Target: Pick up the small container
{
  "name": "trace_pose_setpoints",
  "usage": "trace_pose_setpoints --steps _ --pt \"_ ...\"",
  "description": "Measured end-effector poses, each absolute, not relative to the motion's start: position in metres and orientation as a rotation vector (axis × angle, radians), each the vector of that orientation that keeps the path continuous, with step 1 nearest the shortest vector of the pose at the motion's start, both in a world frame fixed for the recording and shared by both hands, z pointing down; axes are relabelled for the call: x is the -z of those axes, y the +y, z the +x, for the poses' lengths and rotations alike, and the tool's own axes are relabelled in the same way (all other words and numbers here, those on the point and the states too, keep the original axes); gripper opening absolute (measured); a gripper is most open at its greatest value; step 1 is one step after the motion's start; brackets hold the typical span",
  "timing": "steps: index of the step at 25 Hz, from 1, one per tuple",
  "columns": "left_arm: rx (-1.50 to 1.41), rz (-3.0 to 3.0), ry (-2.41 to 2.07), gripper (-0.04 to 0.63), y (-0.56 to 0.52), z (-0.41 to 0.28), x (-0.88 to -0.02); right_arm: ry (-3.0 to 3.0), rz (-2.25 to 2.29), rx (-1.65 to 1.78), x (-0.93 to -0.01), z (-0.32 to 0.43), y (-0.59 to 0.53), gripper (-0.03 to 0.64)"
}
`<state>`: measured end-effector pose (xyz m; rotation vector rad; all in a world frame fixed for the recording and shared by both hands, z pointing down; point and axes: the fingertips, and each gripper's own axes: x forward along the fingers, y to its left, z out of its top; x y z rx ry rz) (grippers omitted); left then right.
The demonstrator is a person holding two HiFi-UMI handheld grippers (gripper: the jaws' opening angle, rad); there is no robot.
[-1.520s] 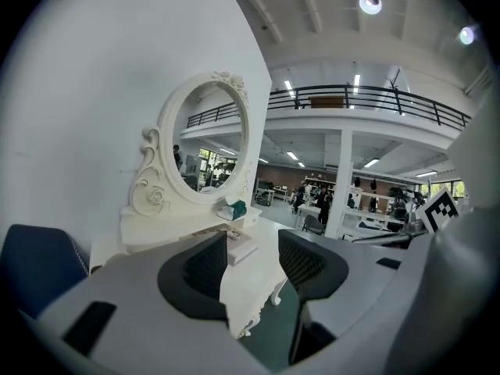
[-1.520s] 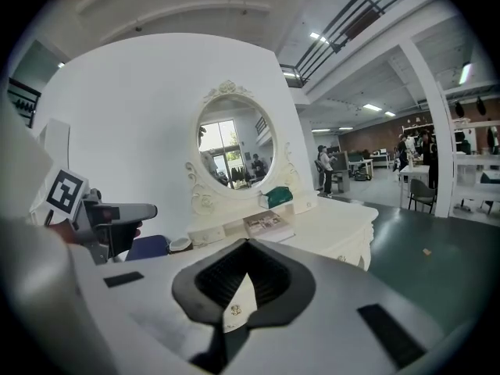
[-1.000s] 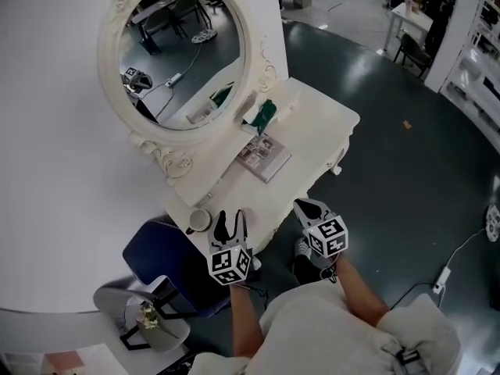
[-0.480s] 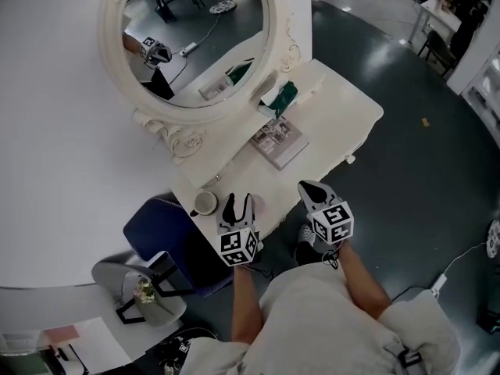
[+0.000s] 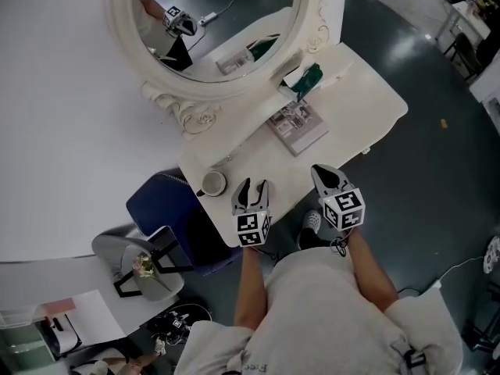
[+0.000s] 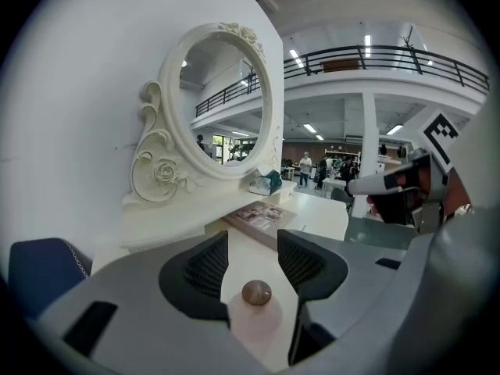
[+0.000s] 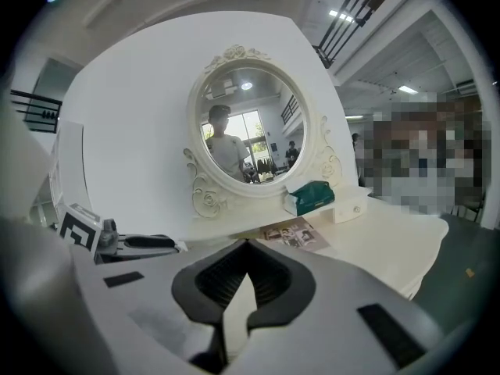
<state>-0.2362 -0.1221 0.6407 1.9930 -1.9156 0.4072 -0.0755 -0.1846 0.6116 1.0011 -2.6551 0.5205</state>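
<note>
The small container (image 6: 256,293) is a pale pink round pot with a brown knob on its lid. It stands on the white dressing table (image 5: 367,108) near the front edge. My left gripper (image 6: 251,244) is open, with a jaw on each side of the pot and neither pad touching it. In the head view the left gripper (image 5: 254,187) reaches over the table's front edge, and the pot is mostly hidden there. My right gripper (image 5: 322,170) hovers over the same edge further right, jaws together and empty. The right gripper (image 7: 247,244) points at the mirror.
An oval white-framed mirror (image 5: 211,22) stands at the back of the table. A magazine (image 5: 298,125) and a green tissue box (image 5: 307,80) lie ahead. A round white cup (image 5: 212,183) sits left of my left gripper. A blue chair (image 5: 168,213) stands beside the table.
Both grippers have moved forward over the table's front edge. The left jaws now straddle the pink pot. The view has shifted toward the table.
</note>
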Motion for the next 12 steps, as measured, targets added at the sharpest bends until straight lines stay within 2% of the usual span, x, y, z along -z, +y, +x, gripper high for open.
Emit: trace_pose_setpoints --steps 7,12 --pt "-0.576 2.094 -1.794 0.209 -0.13 -0.231 -0.682 -2.647 1.01 -0.529 -0.619 -0.067 -0.204 0.014" --pt "-0.459 2.003 -1.87 0.207 -0.128 -0.234 -0.691 -2.639 1.016 -0.526 -0.624 -0.063 -0.211 0.014"
